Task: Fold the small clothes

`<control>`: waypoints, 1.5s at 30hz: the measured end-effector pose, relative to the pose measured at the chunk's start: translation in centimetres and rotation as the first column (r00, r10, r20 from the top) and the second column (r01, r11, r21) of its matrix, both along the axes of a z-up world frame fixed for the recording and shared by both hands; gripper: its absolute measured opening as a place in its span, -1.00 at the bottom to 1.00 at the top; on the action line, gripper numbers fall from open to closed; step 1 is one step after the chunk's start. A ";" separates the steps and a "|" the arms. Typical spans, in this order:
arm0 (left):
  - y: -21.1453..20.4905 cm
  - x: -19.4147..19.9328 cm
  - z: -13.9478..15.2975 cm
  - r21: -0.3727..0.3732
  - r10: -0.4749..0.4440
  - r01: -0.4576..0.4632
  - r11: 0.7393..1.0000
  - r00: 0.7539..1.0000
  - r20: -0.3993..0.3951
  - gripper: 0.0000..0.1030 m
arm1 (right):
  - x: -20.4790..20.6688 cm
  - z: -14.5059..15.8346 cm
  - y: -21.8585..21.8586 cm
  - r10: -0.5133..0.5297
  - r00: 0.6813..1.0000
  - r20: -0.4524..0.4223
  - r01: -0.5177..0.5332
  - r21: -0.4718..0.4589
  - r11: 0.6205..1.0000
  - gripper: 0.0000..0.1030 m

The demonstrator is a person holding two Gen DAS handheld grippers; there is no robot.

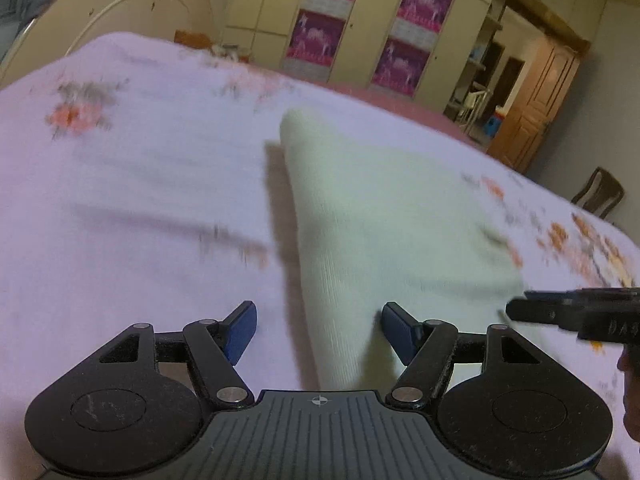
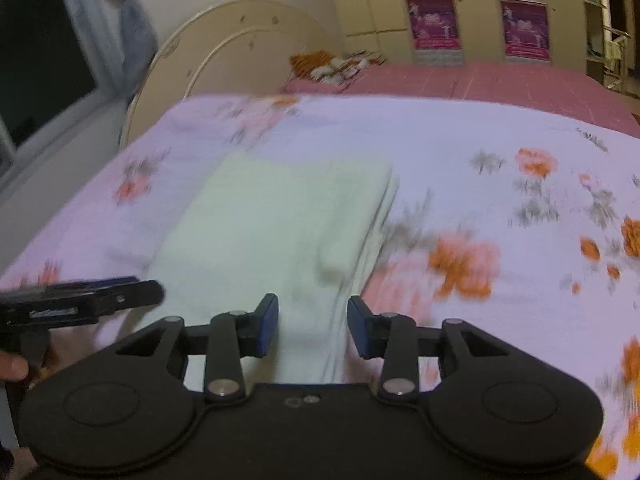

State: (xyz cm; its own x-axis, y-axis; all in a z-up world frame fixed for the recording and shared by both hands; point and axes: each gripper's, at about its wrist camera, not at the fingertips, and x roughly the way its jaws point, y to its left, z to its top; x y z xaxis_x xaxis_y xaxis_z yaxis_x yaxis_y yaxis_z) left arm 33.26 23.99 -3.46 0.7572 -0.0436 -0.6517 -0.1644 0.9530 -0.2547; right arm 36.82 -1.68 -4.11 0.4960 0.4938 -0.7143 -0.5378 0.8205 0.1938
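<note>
A pale green folded garment (image 1: 380, 208) lies flat on the floral bedsheet (image 1: 140, 184). My left gripper (image 1: 318, 320) is open, and the garment's near corner lies below and between its blue pads without being pinched. In the right wrist view the same garment (image 2: 272, 216) shows as a neat rectangle with a smaller folded layer along its right side. My right gripper (image 2: 312, 324) is open over the garment's near edge, its pads clear of the cloth. Each gripper shows at the edge of the other's view: the right gripper (image 1: 520, 308) and the left gripper (image 2: 140, 288).
The bed has a cream arched headboard (image 2: 240, 40) and a pink quilt (image 2: 480, 80) with an orange patterned pillow (image 2: 320, 64) behind the sheet. Wardrobes with purple posters (image 1: 320, 36) line the wall. A wooden door (image 1: 536, 96) and a chair (image 1: 600, 192) stand at right.
</note>
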 end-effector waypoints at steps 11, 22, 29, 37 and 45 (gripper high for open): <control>-2.3 -2.8 0.4 0.091 0.012 -0.010 0.996 1.000 -0.022 0.35 | -3.1 -2.3 -1.5 -0.115 0.992 0.049 0.119 -0.083 0.989 -0.22; -2.9 -3.4 1.0 0.135 0.102 -0.091 0.987 0.991 -0.081 1.00 | -2.9 -2.5 -1.9 -0.185 0.982 -0.029 0.179 -0.135 0.974 0.89; -4.5 -7.5 2.3 0.175 0.027 -0.014 0.984 0.997 -0.075 1.00 | -7.4 -1.3 -4.1 -0.201 0.979 -0.041 0.198 -0.068 0.978 0.89; -6.5 -16.9 5.9 0.175 0.002 -0.003 0.985 1.000 0.010 1.00 | -16.2 3.0 -6.1 -0.260 0.959 0.110 0.263 -0.012 0.965 0.98; -8.0 -24.5 10.8 0.159 -0.036 0.021 0.987 0.995 0.092 1.00 | -24.6 6.7 -7.0 -0.330 0.927 0.177 0.333 0.015 0.943 0.98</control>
